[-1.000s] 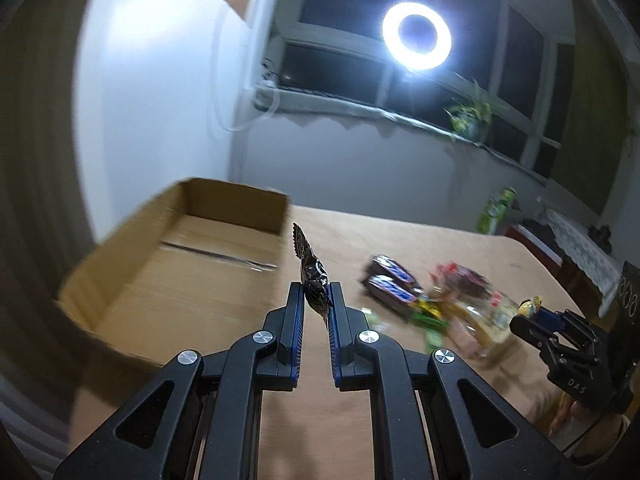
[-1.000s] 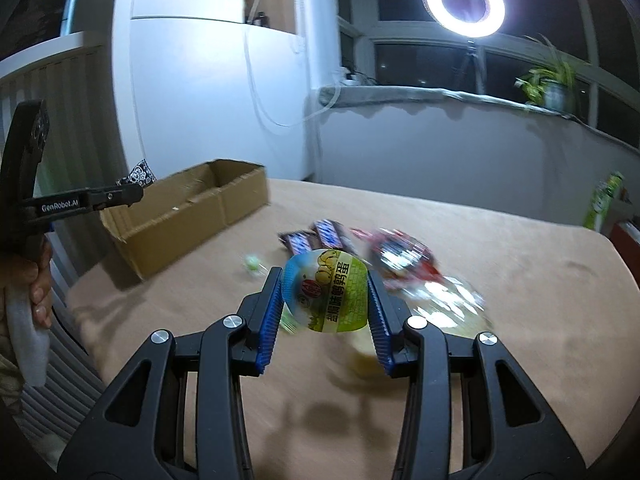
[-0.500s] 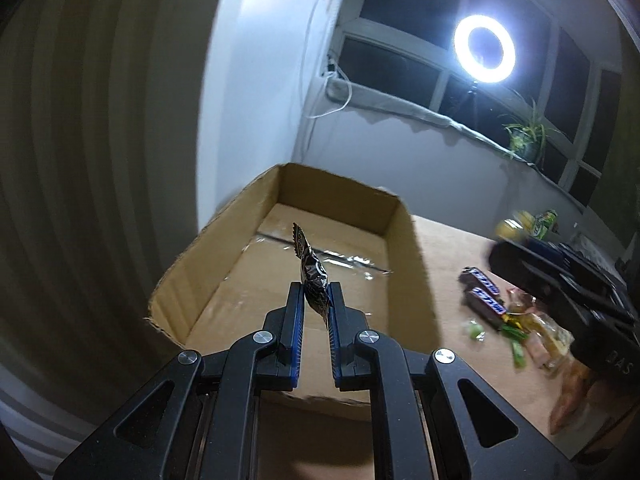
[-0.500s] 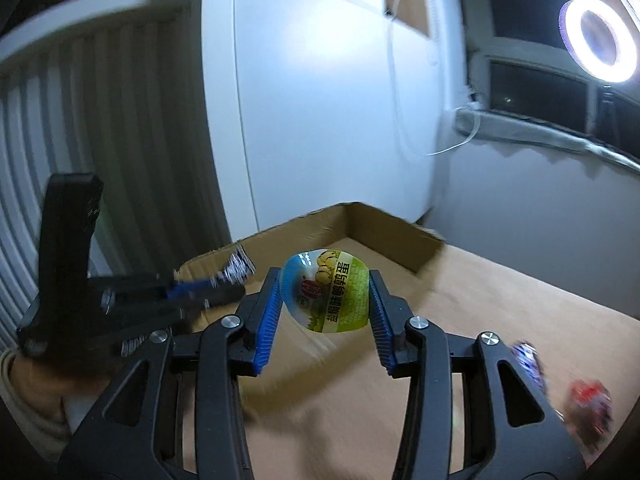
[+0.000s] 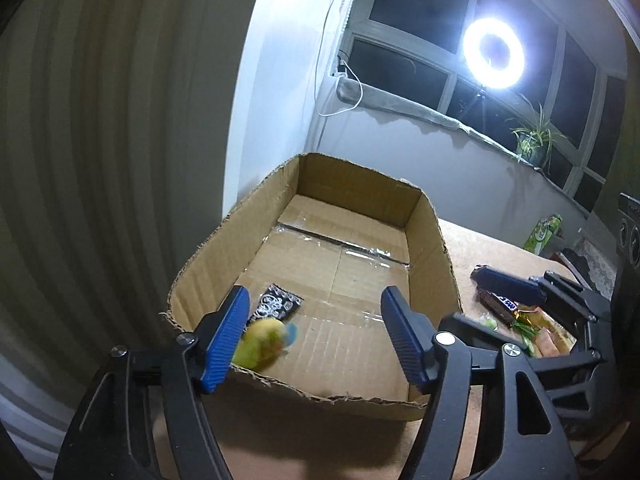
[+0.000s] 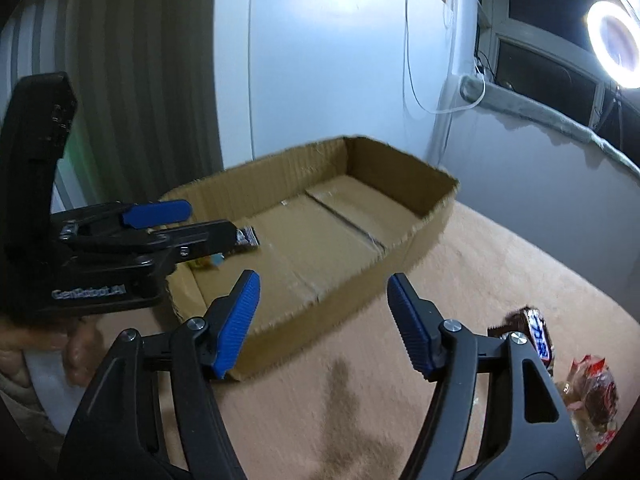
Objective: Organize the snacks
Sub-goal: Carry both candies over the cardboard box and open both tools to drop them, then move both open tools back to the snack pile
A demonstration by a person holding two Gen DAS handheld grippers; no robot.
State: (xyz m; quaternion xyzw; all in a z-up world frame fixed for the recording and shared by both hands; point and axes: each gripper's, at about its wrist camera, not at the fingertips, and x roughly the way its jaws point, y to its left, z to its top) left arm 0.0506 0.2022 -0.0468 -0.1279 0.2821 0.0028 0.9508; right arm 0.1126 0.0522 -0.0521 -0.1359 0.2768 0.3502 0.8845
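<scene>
Both grippers empty, jaws spread wide apart. Left gripper (image 5: 314, 336) hangs over the near end of the cardboard box (image 5: 434, 248); right gripper (image 6: 324, 324) sits just outside the box's long wall, over the table (image 6: 500, 280). Inside the box, at the left gripper's 10 o'clock: a small dark foil packet (image 5: 278, 306) lying flat on the floor, and just beside it toward the near wall a yellow-green egg-shaped snack (image 5: 262, 342), motion-blurred, so cannot tell if it has settled. Remaining snacks lie loose on the table at the box's 3 o'clock: two dark chocolate bars (image 5: 506, 294) side by side, and a heap of small wrapped items (image 5: 536, 334) just beyond them; right wrist view also shows a red-and-clear bag (image 6: 592, 390) at its 4 o'clock. Judgement: the bars look light and fairly stiff, wrappers slick; best pinched across the narrow width near mid-length so they do not pivot. The red-and-clear bag looks soft and crinkly, contents possibly crushable; take it by a crimped end seam with gentle closure. Small sweets may slip from the ribbed pads (image 6: 238, 320); centre them well.
</scene>
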